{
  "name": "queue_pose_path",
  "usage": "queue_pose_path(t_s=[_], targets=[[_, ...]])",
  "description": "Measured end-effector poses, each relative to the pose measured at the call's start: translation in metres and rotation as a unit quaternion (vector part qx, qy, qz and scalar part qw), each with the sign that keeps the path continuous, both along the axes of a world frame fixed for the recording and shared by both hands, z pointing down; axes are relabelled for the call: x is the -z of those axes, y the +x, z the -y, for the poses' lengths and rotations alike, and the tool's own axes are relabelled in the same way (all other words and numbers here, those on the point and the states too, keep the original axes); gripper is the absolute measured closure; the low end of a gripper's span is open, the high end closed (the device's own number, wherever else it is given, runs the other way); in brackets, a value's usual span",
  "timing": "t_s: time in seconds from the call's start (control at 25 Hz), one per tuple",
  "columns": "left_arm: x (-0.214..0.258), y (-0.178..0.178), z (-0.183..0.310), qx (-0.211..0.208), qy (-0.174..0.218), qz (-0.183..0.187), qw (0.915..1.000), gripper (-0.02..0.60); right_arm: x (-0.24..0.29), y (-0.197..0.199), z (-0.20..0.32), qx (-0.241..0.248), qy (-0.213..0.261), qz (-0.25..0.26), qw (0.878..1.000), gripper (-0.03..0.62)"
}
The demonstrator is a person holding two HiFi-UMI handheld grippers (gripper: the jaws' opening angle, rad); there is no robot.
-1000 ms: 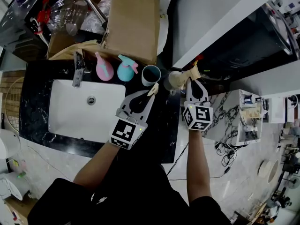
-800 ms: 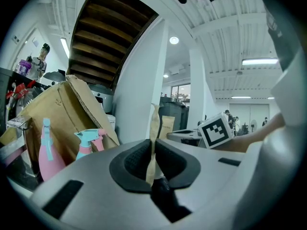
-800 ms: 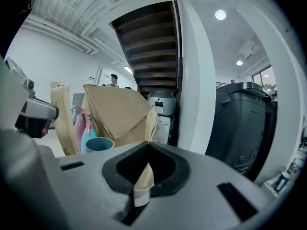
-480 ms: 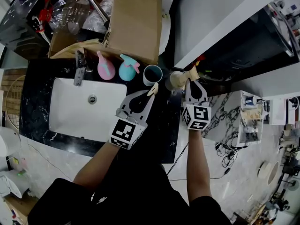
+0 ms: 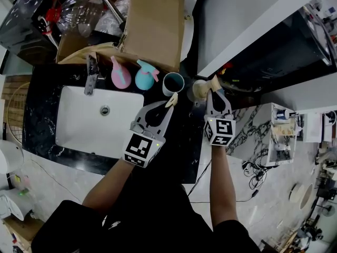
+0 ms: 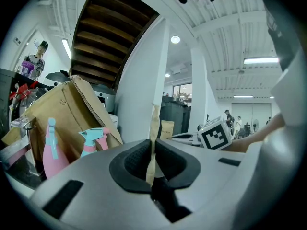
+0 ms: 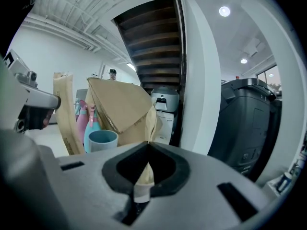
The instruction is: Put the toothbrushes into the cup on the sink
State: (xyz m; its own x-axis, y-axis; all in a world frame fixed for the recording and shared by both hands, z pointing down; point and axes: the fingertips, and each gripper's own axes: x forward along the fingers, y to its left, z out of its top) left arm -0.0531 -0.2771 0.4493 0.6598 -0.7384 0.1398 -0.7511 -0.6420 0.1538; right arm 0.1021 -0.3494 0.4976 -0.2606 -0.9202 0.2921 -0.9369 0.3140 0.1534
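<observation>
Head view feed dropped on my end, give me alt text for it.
From above: the left gripper pinches a tan wrapped toothbrush close beside the blue cup; the right gripper pinches a second wrapped toothbrush to the cup's right. A teal spray bottle, a pink spray bottle and the white sink basin lie to the cup's left.

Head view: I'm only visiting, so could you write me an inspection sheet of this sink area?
Surface: black stone counter around a white sink.
Job's things: blue-grey cup upright beyond the sink's right corner; two paper-wrapped toothbrushes, neither in the cup yet.
Clutter: pink spray bottle, blue spray bottle, cardboard box behind them.
Grippers: left claw shut on a toothbrush, just short of the cup; right claw shut on the second toothbrush, to the cup's right.
Cables: dark tangle of cables on the floor.
Surroundings: pale floor, white cart at right.
</observation>
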Motion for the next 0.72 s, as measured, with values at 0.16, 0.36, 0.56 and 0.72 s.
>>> queue_pose_path(t_s=[0.16, 0.36, 0.56, 0.72], targets=[[0.001, -0.004, 0.000, 0.005, 0.000, 0.000, 1.0000, 0.551, -0.007, -0.004, -0.002, 0.006, -0.007, -0.008, 1.000, 0.589], [0.001, -0.009, -0.001, 0.012, 0.002, 0.002, 0.9999, 0.551, -0.013, -0.010, -0.005, 0.020, -0.012, -0.011, 1.000, 0.588], [0.005, -0.014, -0.003, 0.024, 0.006, 0.003, 0.9997, 0.551, -0.017, -0.017, -0.008, 0.036, -0.018, -0.011, 0.999, 0.583], [0.007, -0.018, -0.007, 0.039, 0.007, 0.006, 0.9992, 0.551, -0.019, -0.024, -0.011, 0.058, -0.025, -0.012, 0.998, 0.582]])
